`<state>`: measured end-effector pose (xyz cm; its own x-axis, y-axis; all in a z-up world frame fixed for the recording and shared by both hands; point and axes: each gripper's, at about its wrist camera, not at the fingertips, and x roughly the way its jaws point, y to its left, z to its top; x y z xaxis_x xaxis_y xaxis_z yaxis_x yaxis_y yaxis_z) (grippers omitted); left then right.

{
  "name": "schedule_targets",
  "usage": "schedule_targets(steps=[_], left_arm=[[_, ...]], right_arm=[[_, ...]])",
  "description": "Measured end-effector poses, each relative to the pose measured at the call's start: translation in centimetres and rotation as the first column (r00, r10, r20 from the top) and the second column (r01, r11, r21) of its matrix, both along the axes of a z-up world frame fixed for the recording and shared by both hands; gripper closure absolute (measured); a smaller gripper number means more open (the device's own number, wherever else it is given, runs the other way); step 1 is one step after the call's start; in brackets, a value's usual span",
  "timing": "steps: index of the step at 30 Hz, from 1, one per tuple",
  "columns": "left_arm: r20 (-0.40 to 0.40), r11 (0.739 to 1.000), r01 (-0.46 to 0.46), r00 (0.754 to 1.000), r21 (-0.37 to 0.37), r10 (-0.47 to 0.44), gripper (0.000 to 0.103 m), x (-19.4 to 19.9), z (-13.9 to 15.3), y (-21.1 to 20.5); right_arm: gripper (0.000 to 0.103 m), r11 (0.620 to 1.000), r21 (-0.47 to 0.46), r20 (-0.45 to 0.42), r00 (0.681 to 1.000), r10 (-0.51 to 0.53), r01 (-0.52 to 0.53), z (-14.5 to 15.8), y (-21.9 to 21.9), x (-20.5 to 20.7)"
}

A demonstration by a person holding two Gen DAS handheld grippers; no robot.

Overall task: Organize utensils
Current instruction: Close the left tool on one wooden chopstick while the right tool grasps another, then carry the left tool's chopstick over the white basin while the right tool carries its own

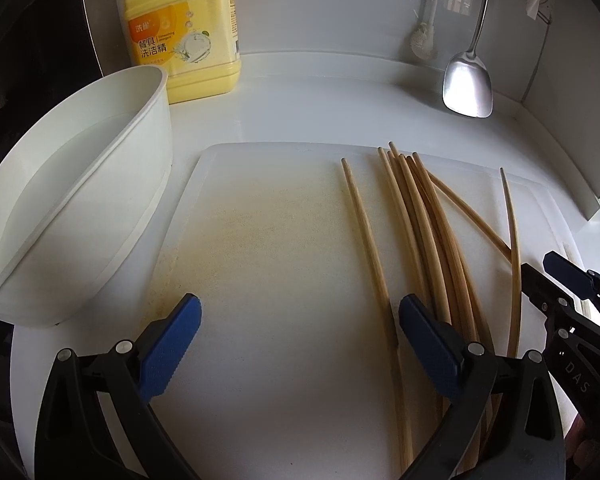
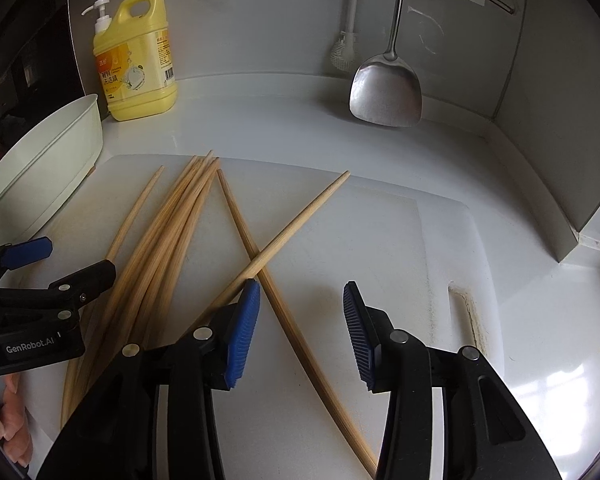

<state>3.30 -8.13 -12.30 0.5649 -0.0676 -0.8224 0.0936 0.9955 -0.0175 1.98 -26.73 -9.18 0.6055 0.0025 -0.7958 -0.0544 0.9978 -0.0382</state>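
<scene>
Several chopsticks (image 2: 168, 236) lie fanned across the cutting board (image 2: 380, 240), mid-frame. Both grippers, left (image 1: 300, 344) and right (image 2: 300, 332), hang released, grasping nothing. Best pinch one crossed stick near its thick end.

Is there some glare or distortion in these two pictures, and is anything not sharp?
Left wrist view: fisheye bends the chopsticks and board edge; the spatula shines brightly.
Right wrist view: a window reflection glares on the counter at lower right; dark corners; everything looks reasonably sharp.
</scene>
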Motion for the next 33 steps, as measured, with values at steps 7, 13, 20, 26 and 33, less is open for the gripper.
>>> schedule_targets(steps=[7,13,20,26,33], left_arm=[[0.014,1.000,0.017,1.000,0.000,-0.017,0.012,0.1,0.1,-0.2],[0.015,1.000,0.027,1.000,0.000,-0.027,0.015,-0.1,0.2,0.0],[0.022,1.000,0.026,0.999,-0.003,-0.025,0.028,-0.2,0.4,-0.4],[0.036,0.998,0.062,0.997,-0.007,-0.061,0.067,-0.4,0.9,-1.5],[0.032,0.995,0.096,0.995,-0.040,-0.095,0.096,-0.6,1.1,-1.5]], right_arm=[[0.062,1.000,0.012,-0.002,1.000,0.016,-0.016,-0.1,0.1,0.0],[0.062,1.000,0.019,0.001,1.000,0.005,-0.005,-0.1,-0.2,-0.2],[0.078,1.000,0.008,0.006,1.000,0.031,-0.031,0.0,0.4,-0.5],[0.096,0.997,-0.005,0.009,0.997,0.071,-0.071,0.0,1.5,-0.4],[0.097,0.999,0.023,0.015,0.999,0.040,-0.040,0.2,1.1,-0.8]])
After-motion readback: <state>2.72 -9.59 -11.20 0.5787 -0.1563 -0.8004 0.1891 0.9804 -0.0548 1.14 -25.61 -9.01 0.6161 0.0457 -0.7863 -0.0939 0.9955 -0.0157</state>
